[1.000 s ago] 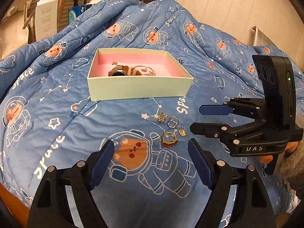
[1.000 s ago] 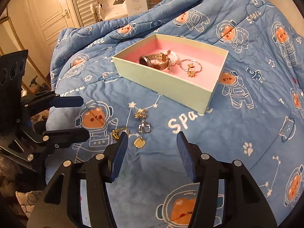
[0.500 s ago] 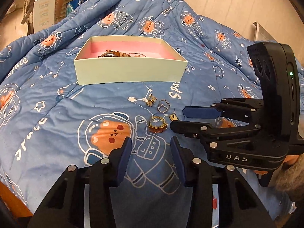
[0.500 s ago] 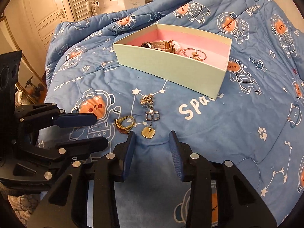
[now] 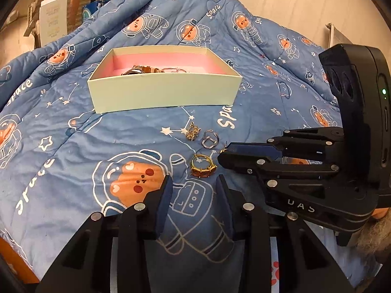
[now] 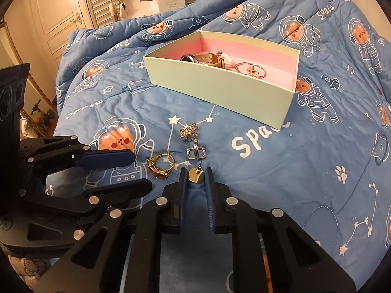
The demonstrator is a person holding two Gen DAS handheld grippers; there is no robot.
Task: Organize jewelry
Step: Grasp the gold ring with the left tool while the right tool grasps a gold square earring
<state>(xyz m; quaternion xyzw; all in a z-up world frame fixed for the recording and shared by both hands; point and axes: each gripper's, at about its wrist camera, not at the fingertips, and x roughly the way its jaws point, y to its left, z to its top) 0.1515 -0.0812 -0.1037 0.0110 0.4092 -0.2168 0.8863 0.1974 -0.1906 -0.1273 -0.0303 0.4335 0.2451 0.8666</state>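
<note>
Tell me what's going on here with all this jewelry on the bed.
A person with a gripper in each hand is sorting jewelry from a blue quilt into a pink-lined box. The right gripper has just closed its fingers on a small gold earring. The left gripper, also just closing, sits short of the gold ring, nothing between its fingers. A silver ring and gold charm lie loose.

The quilt (image 5: 73, 146) is blue, printed with white stars, white "Space" lettering and orange bears in astronaut suits. The box (image 5: 163, 92) is pale green outside and pink inside. The ring (image 5: 203, 165) is gold with amber stones; the earring (image 6: 196, 176) is gold; the buckle-shaped ring (image 6: 196, 151) is silver.
</note>
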